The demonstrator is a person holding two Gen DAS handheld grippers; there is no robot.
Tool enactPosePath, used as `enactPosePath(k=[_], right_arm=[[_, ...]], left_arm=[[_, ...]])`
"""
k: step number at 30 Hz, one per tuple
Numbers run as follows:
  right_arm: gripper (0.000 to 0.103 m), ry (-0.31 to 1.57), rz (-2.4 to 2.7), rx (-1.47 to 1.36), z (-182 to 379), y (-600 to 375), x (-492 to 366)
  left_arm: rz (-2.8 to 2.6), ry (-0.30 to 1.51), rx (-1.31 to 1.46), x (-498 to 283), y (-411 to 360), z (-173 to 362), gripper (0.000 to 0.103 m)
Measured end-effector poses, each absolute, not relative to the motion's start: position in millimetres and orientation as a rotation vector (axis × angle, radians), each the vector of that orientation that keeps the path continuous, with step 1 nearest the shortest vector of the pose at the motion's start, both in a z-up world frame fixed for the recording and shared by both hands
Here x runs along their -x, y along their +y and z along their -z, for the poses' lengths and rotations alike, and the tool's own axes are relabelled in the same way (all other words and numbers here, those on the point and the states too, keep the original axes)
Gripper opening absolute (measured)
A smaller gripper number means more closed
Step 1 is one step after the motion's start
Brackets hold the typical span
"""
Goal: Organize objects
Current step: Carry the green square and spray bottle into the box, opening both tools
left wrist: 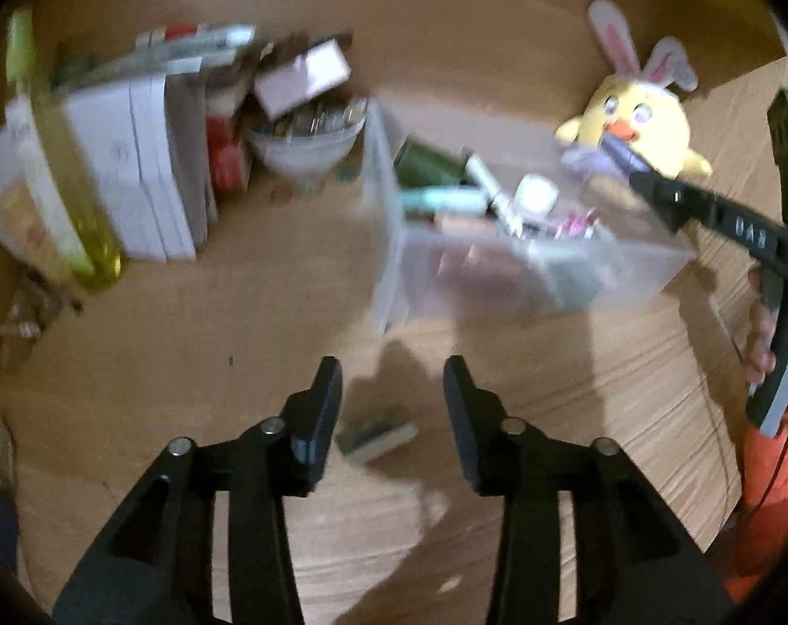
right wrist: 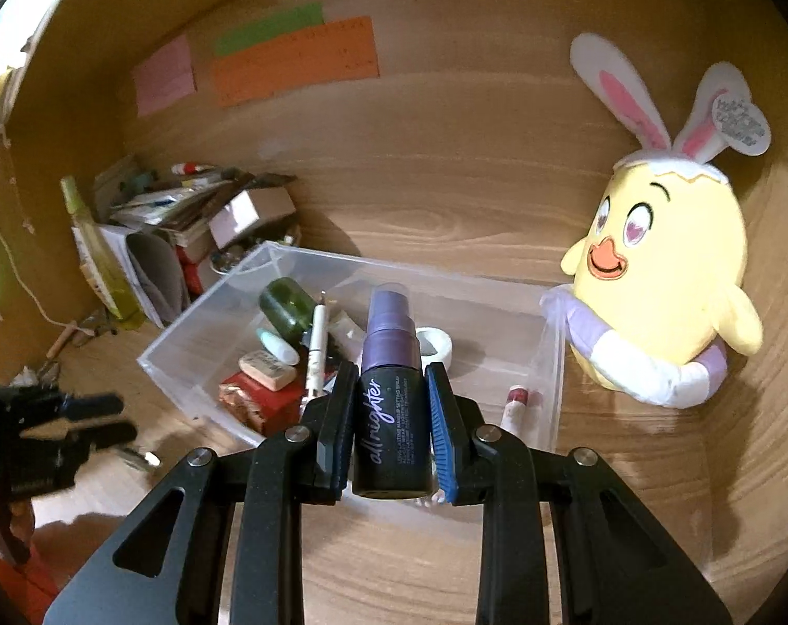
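The left wrist view is smeared by motion, so the small flat object (left wrist: 376, 435) lying on the wooden surface (left wrist: 576, 416) between the fingers of the left gripper (left wrist: 392, 401) cannot be identified; those jaws are spread apart and press on nothing. At the right edge of that view the right gripper (left wrist: 633, 166) is cut off, with only part of a hand (left wrist: 761, 344) seen. In the right wrist view the right gripper (right wrist: 391, 390) is clamped on a dark spray bottle (right wrist: 391, 416), held above the near wall of a clear plastic bin (right wrist: 196, 333) at centre frame. Inside the bin a green jar (right wrist: 287, 307), a pen (right wrist: 317, 349), an eraser (right wrist: 267, 371), a red box (right wrist: 263, 403), a tape roll (right wrist: 435, 346) and a lipstick (right wrist: 516, 406) are seen. A yellow chick toy (right wrist: 665, 281) stands just beside the bin at right, and a half-hidden pile of boxes and papers (right wrist: 185, 208) is stacked at upper left.
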State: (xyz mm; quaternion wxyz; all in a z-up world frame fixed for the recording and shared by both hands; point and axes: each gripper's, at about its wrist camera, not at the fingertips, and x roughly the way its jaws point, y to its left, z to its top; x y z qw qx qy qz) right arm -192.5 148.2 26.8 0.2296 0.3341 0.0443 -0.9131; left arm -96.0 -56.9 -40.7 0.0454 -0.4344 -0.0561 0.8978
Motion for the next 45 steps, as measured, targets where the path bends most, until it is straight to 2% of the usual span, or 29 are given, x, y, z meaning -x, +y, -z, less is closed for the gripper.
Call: enactPosePath(k=[4,10,11,12,13,18,24,29,31,38,40,45], right_arm=[[0.023,0.136,2.509,-0.970,-14.6,143.3,204.5],[0.023,0.175,2.486,-1.027,1.5,136.0,214.0],[0.023,0.178,2.483,-1.032,2.6,135.4,215.1],[0.023,0.180,2.481,-1.038,3.8,134.6,216.5],[0.023,0.181,2.477,-1.043,4.9,134.6,217.3],[0.023,0.175,2.465,-1.059,8.3,134.7,221.2],[0.024,0.179,2.477,-1.068,8.0,134.5,222.1],[0.036,0.194,2.477,-1.063,3.5,134.4,219.4],[0.051,0.214,2.508,-1.043,1.1,134.9,215.9],[0.056,0.211,2.530,-0.981,-13.7,144.0,201.5],[0.061,0.201,2.533,-0.963,-18.2,146.2,197.2],[0.066,0.187,2.536,-0.929,-25.1,148.5,185.2]], left_arm=[[-2.730,-0.194,1.380,93.4,-58.7,55.3,0.051],[-2.753,-0.207,1.408,90.9,-60.4,64.0,0.051],[-2.757,-0.206,1.405,90.9,-59.9,63.9,0.050],[-2.760,-0.208,1.399,89.8,-59.5,63.9,0.040],[-2.758,-0.205,1.396,89.0,-58.7,64.3,0.038],[-2.743,-0.231,1.373,86.3,-54.7,60.3,0.038],[-2.761,-0.243,1.246,89.0,-45.7,29.5,0.038],[-2.780,-0.239,1.125,100.0,-37.2,-2.0,0.038],[-2.793,-0.221,1.088,107.4,-33.1,-11.8,0.038],[-2.788,-0.193,1.074,130.0,-27.0,-22.0,0.038],[-2.792,-0.176,1.085,136.1,-25.3,-20.9,0.038],[-2.777,-0.168,1.123,154.7,-20.3,-14.0,0.038]])
